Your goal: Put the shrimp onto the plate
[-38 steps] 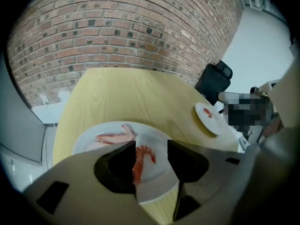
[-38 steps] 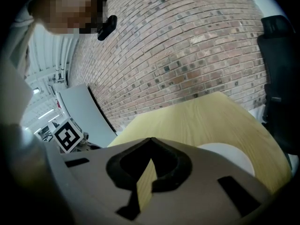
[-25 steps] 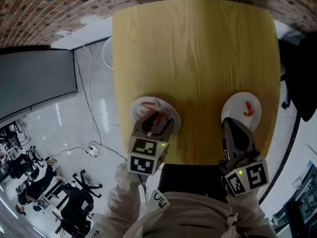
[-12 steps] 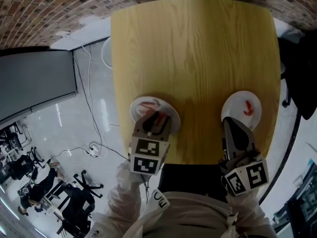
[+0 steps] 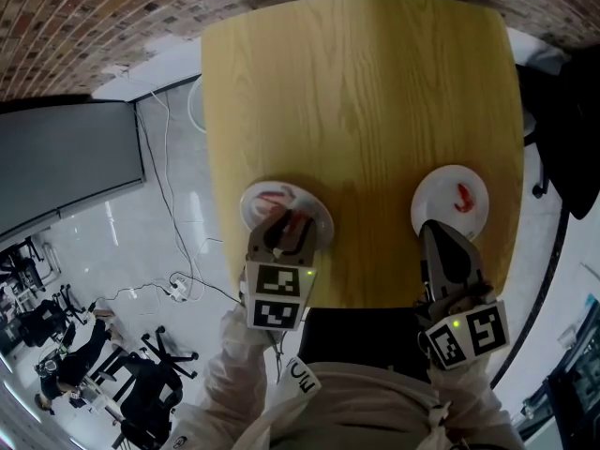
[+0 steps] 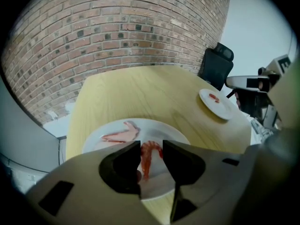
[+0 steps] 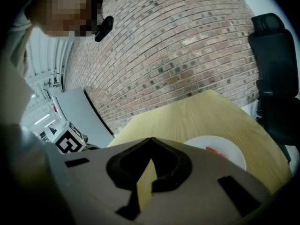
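Observation:
A white plate (image 5: 251, 202) at the near left of the wooden table (image 5: 366, 101) holds two red shrimp. My left gripper (image 5: 286, 228) points steeply down over it. Its jaws have just been closing, and they now pinch the curved shrimp (image 6: 149, 154) on the plate between the pads. The other shrimp (image 6: 123, 134) lies free just behind. A second white plate (image 5: 427, 204) at the near right carries one shrimp (image 5: 462, 196). My right gripper (image 5: 433, 228) hovers at that plate's near edge, shut and holding nothing, as the right gripper view (image 7: 151, 140) confirms.
Both plates sit close to the table's near edge. A black office chair (image 5: 567, 139) stands off the table's right side. A grey panel (image 5: 66, 157) and loose cables (image 5: 173, 279) are on the floor to the left. A brick wall runs behind the table.
The left gripper's jaws have narrowed around the curved shrimp on the left plate. The head view has drifted slightly. The right gripper stays where it was.

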{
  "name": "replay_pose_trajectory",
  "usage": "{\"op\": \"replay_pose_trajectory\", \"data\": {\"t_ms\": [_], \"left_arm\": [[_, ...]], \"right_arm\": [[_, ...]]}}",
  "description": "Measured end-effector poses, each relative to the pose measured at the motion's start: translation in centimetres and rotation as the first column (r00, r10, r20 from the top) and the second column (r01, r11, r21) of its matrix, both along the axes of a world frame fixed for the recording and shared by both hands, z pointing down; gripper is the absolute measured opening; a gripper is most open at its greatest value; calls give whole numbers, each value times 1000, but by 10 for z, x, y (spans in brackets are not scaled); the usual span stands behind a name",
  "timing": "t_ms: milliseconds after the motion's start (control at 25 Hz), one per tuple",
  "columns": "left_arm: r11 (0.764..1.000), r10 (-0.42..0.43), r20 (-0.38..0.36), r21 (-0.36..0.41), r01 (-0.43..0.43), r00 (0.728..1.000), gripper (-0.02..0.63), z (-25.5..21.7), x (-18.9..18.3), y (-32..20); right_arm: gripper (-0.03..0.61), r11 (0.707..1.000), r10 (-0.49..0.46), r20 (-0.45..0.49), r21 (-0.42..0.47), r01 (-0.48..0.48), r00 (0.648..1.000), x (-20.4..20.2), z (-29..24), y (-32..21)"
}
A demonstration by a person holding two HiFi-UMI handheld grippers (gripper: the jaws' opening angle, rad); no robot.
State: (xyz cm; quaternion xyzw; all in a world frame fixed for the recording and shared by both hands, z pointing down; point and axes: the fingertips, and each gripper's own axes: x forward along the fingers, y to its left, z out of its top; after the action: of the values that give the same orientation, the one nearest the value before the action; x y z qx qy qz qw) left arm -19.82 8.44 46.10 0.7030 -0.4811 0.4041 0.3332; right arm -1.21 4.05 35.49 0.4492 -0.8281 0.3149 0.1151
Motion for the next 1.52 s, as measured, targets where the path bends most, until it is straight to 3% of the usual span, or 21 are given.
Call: {"op": "replay_pose_trajectory", "data": {"t_ms": [360,440,480,720,840,920,1040,1240,1520], "left_arm": [[1000,8,25,25,-9,1000,137,-9,3,-2],[999,2,51,34,-3,999,51,-9,2,-4],[999,2,62,34,-4,998,43,-8,2,-4],[1000,8,97,21,-10,995,41,-7,1,-2],[1000,-8,76,17,7,997,43,-9,1,-2],[999,-33,36,7,33,999,47,-11,4,-2],[998,-68,-7,-15,68,998,108,-11,7,-3],[995,-91,-6,-44,91,996,168,-7,7,0],[989,-135,-2,-59,135,991,175,-2,3,0]], "right_arm": [[23,1000,22,7,8,-22,1000,11,-4,4],[23,1000,29,8,8,-29,1000,16,-5,5],[23,999,32,8,7,-33,999,18,-4,5],[23,999,48,8,9,-48,999,30,-5,4],[23,999,46,11,7,-46,999,29,-4,4],[23,999,40,13,7,-40,999,27,-5,4],[23,999,32,15,5,-33,999,25,-5,4],[23,1000,27,13,4,-27,1000,25,-4,3],[23,1000,21,16,2,-21,1000,24,-4,0]]}}
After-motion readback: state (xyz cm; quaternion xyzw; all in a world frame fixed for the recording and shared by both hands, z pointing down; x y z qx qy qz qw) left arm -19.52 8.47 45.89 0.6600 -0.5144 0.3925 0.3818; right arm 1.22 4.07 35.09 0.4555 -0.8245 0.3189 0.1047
